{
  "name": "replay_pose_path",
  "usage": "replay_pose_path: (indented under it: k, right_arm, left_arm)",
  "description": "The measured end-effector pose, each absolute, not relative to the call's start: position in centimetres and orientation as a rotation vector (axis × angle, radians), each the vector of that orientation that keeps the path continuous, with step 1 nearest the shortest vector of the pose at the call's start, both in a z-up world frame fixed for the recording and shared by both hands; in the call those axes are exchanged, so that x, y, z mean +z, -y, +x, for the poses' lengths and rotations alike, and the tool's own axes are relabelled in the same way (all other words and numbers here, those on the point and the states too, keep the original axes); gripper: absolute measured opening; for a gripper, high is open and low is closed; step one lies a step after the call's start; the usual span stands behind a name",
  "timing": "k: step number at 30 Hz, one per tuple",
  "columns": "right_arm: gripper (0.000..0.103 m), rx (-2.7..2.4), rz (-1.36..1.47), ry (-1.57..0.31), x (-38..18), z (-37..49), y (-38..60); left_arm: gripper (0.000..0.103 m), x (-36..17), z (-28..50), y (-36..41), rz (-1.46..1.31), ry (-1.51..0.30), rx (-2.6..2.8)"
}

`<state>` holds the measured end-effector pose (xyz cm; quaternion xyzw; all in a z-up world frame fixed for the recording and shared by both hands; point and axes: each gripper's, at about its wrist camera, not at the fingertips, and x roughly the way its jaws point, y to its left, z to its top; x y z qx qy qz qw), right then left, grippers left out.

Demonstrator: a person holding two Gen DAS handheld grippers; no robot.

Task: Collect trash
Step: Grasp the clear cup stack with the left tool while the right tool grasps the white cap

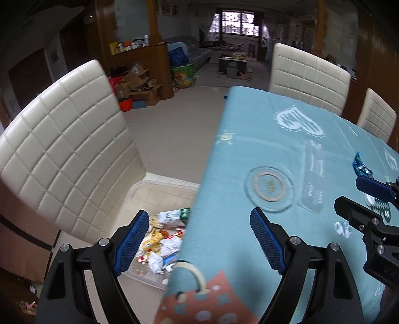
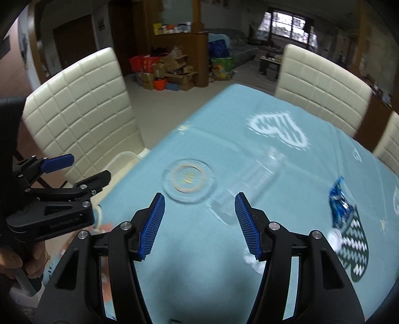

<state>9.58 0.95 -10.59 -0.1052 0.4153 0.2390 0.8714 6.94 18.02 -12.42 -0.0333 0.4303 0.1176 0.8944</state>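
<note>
Both views are dim and cool-toned. The only clear light source is a window [image 1: 235,23] at the top of the frame in the left wrist view, at the upper right in the right wrist view, its panes blown out. Motion blur smears the table [image 2: 224,154] and its printed patterns, and the chair backs [image 1: 62,139]. The tool fingers [image 2: 152,224] stay sharp. Fisheye bending curves straight edges, and the corners darken to black.

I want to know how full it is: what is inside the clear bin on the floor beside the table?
The bin holds crumpled white paper, yellow and red wrappers and a green-printed packet. The table edge and the left hand-held gripper cover its right and near parts.
</note>
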Motion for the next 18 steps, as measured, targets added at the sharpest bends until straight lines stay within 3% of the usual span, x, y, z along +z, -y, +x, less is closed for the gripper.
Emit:
replay_pose_path:
  k: [18]
  right_arm:
    - [0.073, 0.103, -0.013, -0.995, -15.6, 14.9, 16.2]
  left_arm:
    - [0.081, -15.1, 14.1, -7.5, 0.021, -0.975, 0.023]
